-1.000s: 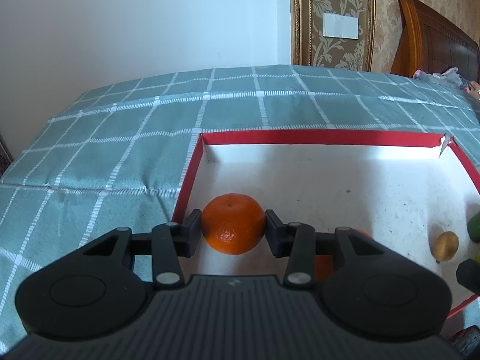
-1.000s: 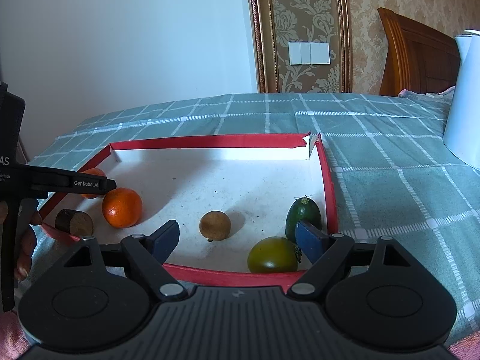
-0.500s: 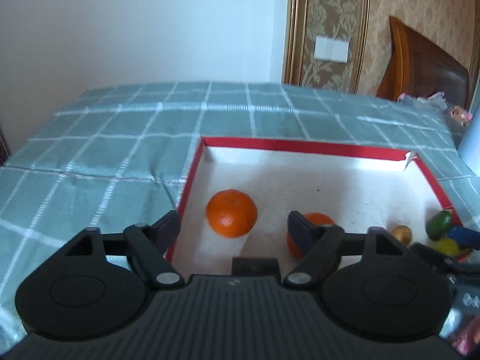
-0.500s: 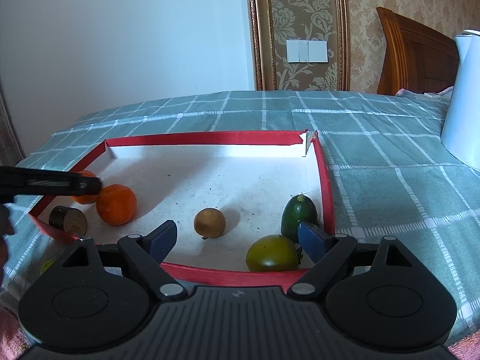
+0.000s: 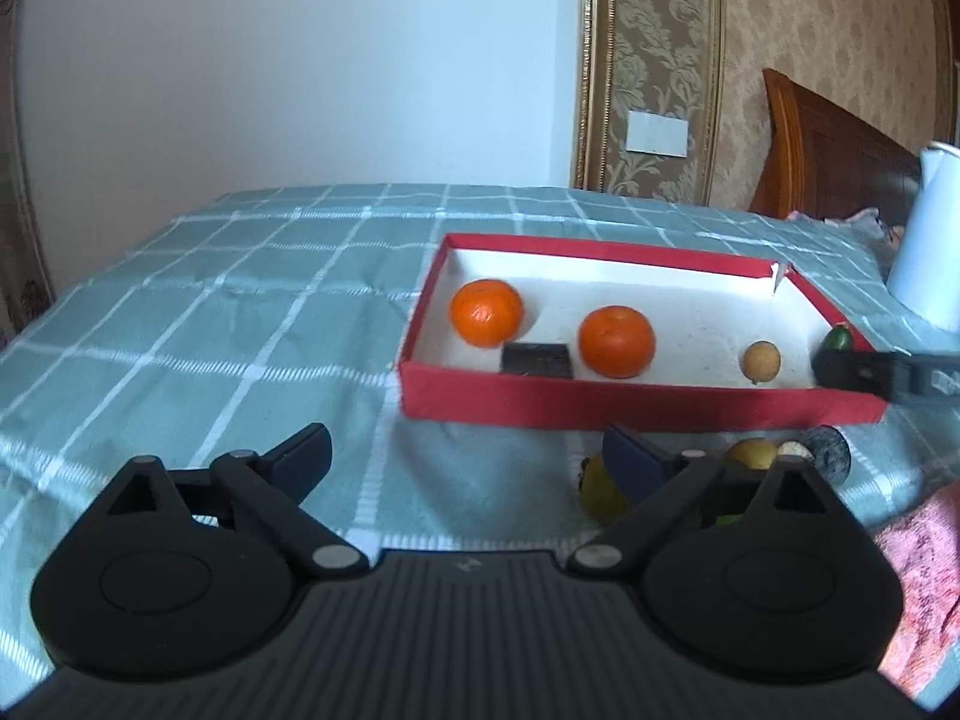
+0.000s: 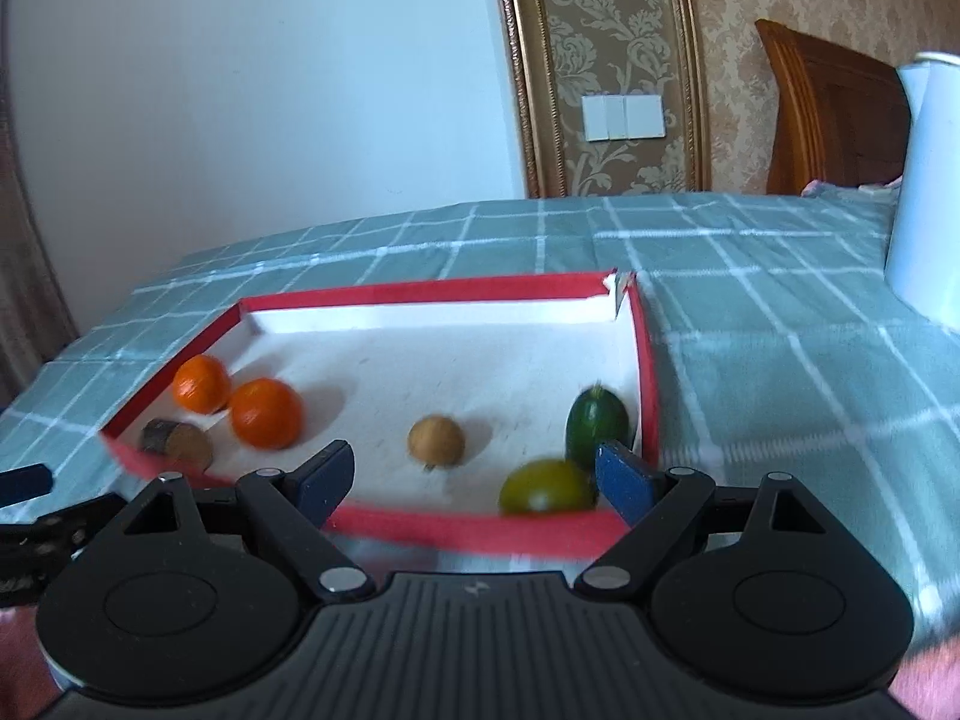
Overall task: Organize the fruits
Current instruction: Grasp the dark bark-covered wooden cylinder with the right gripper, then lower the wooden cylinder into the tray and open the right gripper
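A red box with a white floor (image 5: pixel 600 403) (image 6: pixel 420 291) lies on the checked cloth. It holds two oranges (image 5: pixel 486 312) (image 5: pixel 616 341) (image 6: pixel 201 383) (image 6: pixel 266 412), a dark wood piece (image 5: pixel 536 359) (image 6: pixel 177 441), a small brown fruit (image 5: pixel 761 361) (image 6: pixel 436 440), a dark green fruit (image 6: pixel 597 420) (image 5: pixel 838 338) and a yellow-green fruit (image 6: pixel 547 486). My left gripper (image 5: pixel 468 461) is open and empty, in front of the box over the cloth. My right gripper (image 6: pixel 474 477) is open and empty at the box's near rim. Yellow fruits (image 5: pixel 600 489) (image 5: pixel 751 453) lie outside the box.
A white jug (image 5: pixel 927 240) (image 6: pixel 927 192) stands on the cloth right of the box. A dark round piece (image 5: pixel 827 461) lies by the yellow fruits. A pink cloth (image 5: pixel 918 564) is at the near right. The right gripper's finger (image 5: pixel 870 373) reaches in at the box's right end.
My left gripper let go of the orange, opened and pulled back out of the box to the cloth in front. The right gripper rose a little; its view is blurred.
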Motion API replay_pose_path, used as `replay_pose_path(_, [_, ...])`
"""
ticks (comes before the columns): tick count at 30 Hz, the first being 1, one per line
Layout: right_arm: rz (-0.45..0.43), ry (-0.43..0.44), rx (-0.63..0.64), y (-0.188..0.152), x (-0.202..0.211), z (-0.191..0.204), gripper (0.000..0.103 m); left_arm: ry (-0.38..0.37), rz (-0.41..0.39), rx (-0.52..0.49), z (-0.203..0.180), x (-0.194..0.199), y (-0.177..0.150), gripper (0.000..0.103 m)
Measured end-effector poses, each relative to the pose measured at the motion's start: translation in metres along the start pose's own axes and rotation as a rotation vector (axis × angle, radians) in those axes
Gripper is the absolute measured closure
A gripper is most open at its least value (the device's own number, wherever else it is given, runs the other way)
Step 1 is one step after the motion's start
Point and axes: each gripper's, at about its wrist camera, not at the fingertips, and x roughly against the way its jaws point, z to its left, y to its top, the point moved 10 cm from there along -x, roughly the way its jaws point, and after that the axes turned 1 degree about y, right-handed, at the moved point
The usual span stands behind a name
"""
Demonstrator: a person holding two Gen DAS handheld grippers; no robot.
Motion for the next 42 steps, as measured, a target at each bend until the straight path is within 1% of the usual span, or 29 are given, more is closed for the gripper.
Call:
replay_pose_path(1, [-0.026,-0.002,0.022,-0.003,0.011,0.003,0.015,-0.006,0.001,0.008,0.003,0.0,0.0,0.006])
replay_pose_path(3, [-0.043,0.02,0.056,-0.009,0.025,0.01,0.015,-0.006,-0.003,0.02,0.009,-0.001,-0.002,0.006])
replay_pose_path(4, [-0.045,0.044,0.063,-0.013,0.032,0.015,0.015,-0.011,0.001,0.028,0.011,-0.002,-0.004,0.006])
replay_pose_path(6, [-0.043,0.087,0.071,-0.02,0.04,0.024,0.015,-0.046,0.029,0.064,0.015,-0.004,-0.007,0.006])
replay_pose_path(9, [-0.019,0.101,0.117,-0.031,0.041,0.039,0.015,-0.048,0.064,0.118,0.023,-0.01,-0.01,0.005])
replay_pose_path(11, [-0.004,0.102,0.156,-0.036,0.037,0.048,0.022,-0.057,0.075,0.138,0.026,-0.012,-0.012,0.005])
replay_pose_path(13, [0.009,0.088,0.181,-0.041,0.033,0.054,0.026,-0.067,0.08,0.136,0.025,-0.012,-0.013,0.002])
replay_pose_path(14, [0.018,0.081,0.187,-0.043,0.03,0.056,0.034,-0.067,0.087,0.131,0.025,-0.013,-0.014,0.001])
replay_pose_path(16, [0.041,0.084,0.184,-0.048,0.026,0.057,0.044,-0.066,0.093,0.122,0.024,-0.014,-0.014,0.0])
replay_pose_path(17, [0.053,0.091,0.171,-0.049,0.024,0.057,0.047,-0.065,0.095,0.12,0.024,-0.014,-0.015,0.0])
replay_pose_path(19, [0.074,0.092,0.148,-0.051,0.019,0.054,0.047,-0.068,0.095,0.124,0.024,-0.014,-0.015,0.0])
replay_pose_path(21, [0.075,0.095,0.123,-0.05,0.017,0.052,0.049,-0.069,0.095,0.126,0.024,-0.014,-0.015,0.0])
replay_pose_path(24, [0.077,0.097,0.108,-0.049,0.015,0.05,0.056,-0.065,0.098,0.12,0.023,-0.014,-0.015,0.0])
replay_pose_path(26, [0.083,0.109,0.103,-0.05,0.013,0.052,0.068,-0.066,0.098,0.12,0.023,-0.015,-0.015,0.0])
replay_pose_path(32, [0.078,0.105,0.068,-0.049,0.014,0.046,0.069,-0.066,0.097,0.122,0.022,-0.015,-0.014,0.0])
replay_pose_path(37, [0.067,0.104,0.046,-0.048,0.023,0.037,0.07,-0.07,0.096,0.127,0.023,-0.015,-0.014,0.0])
replay_pose_path(42, [0.041,0.107,0.001,-0.035,0.035,0.022,0.07,-0.071,0.095,0.128,0.023,-0.015,-0.014,0.0])
